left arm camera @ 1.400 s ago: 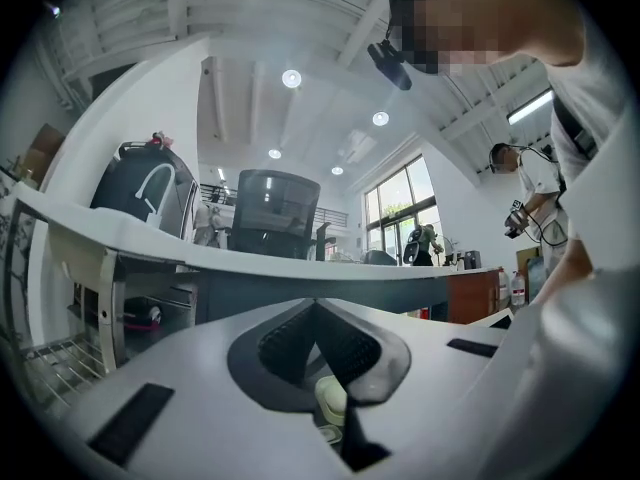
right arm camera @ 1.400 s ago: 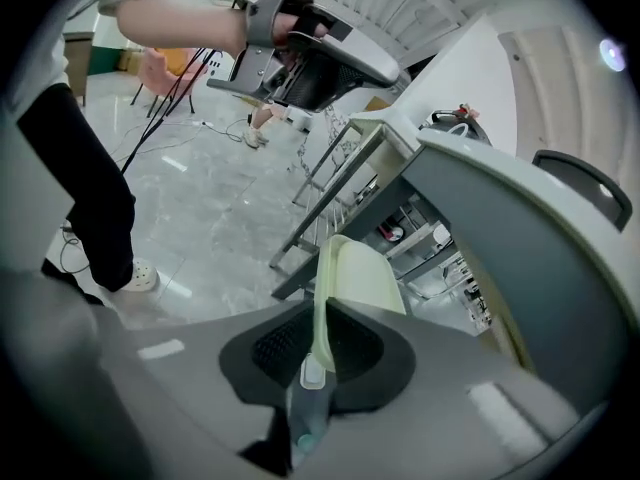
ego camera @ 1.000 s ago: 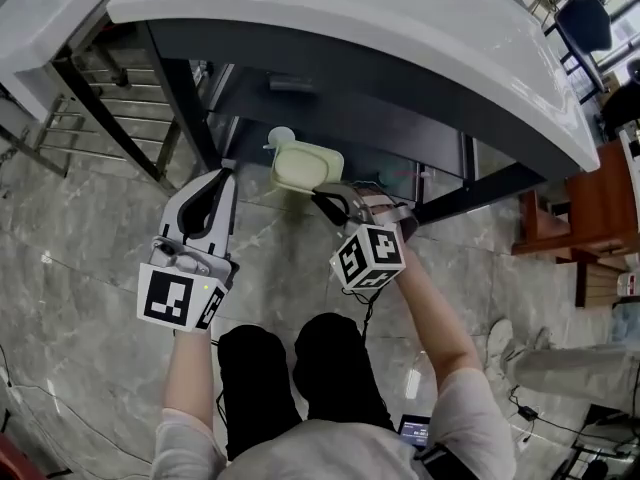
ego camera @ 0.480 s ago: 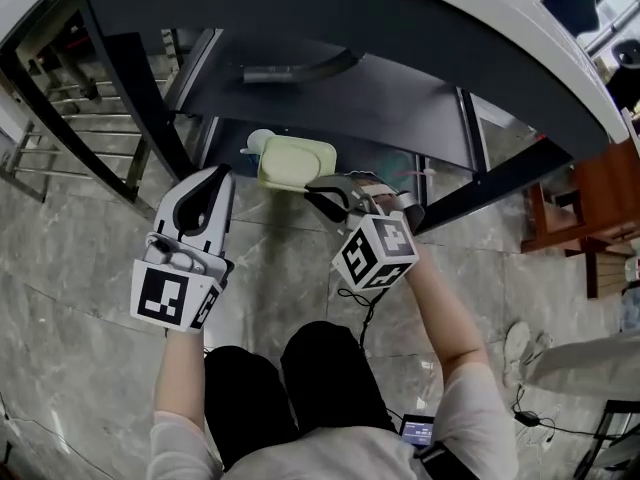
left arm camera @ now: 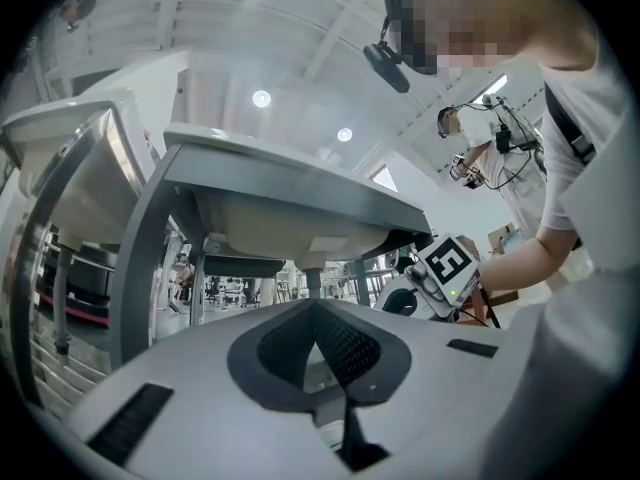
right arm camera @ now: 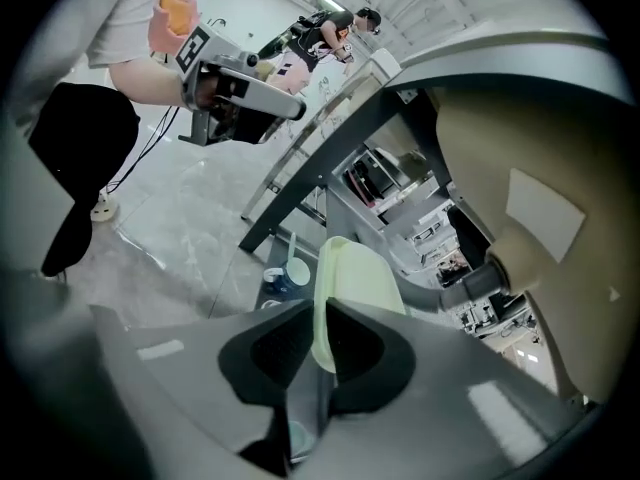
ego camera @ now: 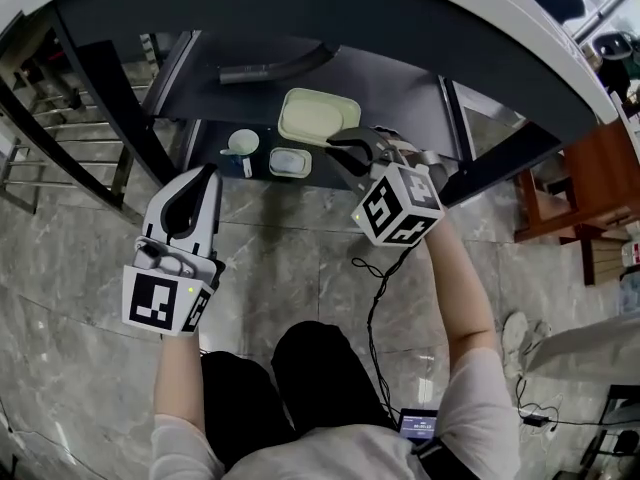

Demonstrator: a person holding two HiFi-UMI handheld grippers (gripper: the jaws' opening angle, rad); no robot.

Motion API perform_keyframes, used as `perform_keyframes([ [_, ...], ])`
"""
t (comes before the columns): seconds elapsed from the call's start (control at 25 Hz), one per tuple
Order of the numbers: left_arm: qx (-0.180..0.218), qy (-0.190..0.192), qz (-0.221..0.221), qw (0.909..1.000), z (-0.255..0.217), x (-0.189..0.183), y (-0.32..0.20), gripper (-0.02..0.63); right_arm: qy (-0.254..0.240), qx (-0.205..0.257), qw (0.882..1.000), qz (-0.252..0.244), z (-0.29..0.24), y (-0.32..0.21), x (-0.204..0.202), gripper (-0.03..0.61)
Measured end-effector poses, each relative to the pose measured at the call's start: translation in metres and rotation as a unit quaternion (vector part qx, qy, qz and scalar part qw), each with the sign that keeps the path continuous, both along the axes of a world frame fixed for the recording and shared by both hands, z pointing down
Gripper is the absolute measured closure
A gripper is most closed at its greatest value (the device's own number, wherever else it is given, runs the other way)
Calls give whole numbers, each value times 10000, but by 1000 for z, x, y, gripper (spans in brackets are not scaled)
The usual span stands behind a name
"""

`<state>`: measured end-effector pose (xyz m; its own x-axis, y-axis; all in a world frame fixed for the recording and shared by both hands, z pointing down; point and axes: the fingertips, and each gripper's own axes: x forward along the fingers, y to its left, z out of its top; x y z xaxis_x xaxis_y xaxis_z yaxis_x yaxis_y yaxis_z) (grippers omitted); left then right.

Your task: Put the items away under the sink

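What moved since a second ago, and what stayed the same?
The right gripper, still clamped on the pale green tray, carried it farther in under the sink, so the whole cup and a small box now show. The left gripper stayed shut and empty.

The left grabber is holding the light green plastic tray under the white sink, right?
No. The right gripper holds the light green rectangular plastic tray under the white sink, as the right gripper view shows. The left gripper is shut on nothing.

Right claw (ego camera: 342, 140) clamped; left claw (ego camera: 205, 173) seemingly closed.
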<state>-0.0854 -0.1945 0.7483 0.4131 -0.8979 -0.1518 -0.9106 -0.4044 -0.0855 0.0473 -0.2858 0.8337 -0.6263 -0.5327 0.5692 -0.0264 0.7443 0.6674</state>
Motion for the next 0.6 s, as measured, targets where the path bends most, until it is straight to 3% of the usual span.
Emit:
perform_keyframes([
  [0.6, -13, 16, -27, 10000, 3, 5, 4, 606, -4, -160, 9991, 385, 7, -42, 33, 529],
])
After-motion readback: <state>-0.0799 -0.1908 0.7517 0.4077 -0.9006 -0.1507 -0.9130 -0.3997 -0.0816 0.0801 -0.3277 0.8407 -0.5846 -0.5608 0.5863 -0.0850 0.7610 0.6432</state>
